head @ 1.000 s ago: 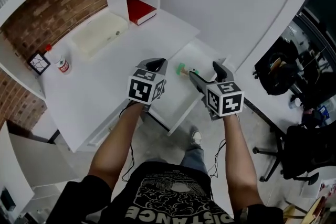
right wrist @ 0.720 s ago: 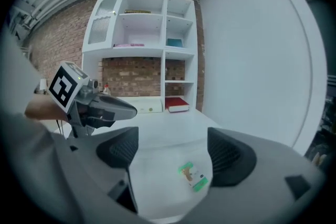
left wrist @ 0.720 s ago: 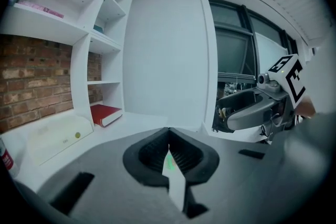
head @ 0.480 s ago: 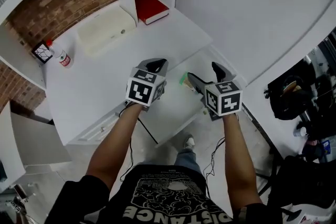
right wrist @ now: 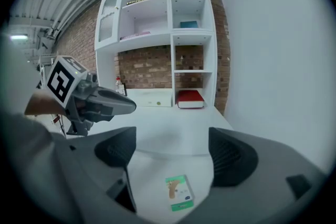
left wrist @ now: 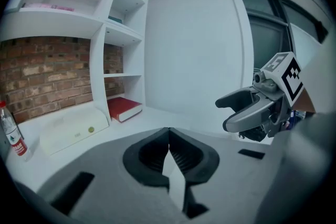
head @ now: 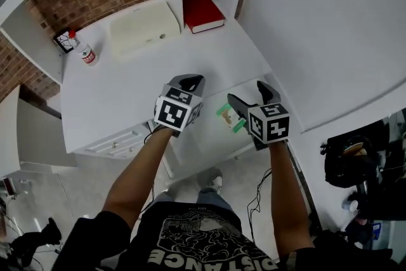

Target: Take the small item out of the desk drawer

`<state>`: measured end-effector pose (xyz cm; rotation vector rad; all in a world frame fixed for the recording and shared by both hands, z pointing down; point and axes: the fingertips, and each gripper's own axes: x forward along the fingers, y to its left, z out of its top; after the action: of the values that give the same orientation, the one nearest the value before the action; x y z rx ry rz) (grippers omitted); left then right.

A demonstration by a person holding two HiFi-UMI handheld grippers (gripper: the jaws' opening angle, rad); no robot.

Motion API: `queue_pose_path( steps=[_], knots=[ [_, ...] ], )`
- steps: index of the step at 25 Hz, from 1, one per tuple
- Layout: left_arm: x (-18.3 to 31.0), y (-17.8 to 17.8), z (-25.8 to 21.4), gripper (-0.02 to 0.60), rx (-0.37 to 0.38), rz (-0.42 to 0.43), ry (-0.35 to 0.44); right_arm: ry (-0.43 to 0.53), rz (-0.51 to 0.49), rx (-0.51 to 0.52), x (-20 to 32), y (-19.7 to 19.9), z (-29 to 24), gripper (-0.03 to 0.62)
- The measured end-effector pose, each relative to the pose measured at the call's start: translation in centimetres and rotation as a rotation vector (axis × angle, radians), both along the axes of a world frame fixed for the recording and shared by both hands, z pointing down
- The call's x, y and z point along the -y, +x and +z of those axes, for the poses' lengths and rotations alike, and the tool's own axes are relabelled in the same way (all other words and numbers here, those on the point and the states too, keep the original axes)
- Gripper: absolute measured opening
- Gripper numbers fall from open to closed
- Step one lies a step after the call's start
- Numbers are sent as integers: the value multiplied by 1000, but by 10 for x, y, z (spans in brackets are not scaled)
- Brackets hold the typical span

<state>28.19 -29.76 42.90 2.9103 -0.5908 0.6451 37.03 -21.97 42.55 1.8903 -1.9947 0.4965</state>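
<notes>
The small item, a flat green-and-white box [head: 227, 117] [right wrist: 178, 192], lies in the open white desk drawer [head: 204, 136]. My right gripper [head: 248, 93] [right wrist: 173, 152] hovers just above it. Its jaws are wide apart and still opening, with nothing between the pads; the box lies lower down in the gap. My left gripper [head: 190, 80] [left wrist: 168, 136] hangs shut and empty over the desk's front edge, left of the drawer. The left gripper view shows the right gripper [left wrist: 247, 110] off to its right.
On the white desk top [head: 127, 85] stand a cream case [head: 144, 28], a red book [head: 203, 11], a small bottle [head: 85, 52] and a dark frame [head: 63, 40]. White shelves and a brick wall rise behind. An office chair [head: 346, 168] stands at the right.
The head camera has swung, so the desk sits more upright in view. The right gripper has come forward over the box, and its jaws have spread a little wider. The left gripper stays shut.
</notes>
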Motion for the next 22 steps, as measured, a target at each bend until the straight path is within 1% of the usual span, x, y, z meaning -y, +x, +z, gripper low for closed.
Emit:
queue_pose_path(
  steps=[4,9,15,22],
  knots=[
    [5,0,5,5,11,-55,-17,-32,-72,7,13,7,9,439],
    [13,-4,17,5,24,-113,-30,-102,-142,53,25,7,33,453],
    [9,-11,34,5,5,-164,-62,-199,-212,48,26,1,69,463],
    [-5,-18,65,5,6,-211,-106,-310,-283,24,21,-1,114,466]
  ],
)
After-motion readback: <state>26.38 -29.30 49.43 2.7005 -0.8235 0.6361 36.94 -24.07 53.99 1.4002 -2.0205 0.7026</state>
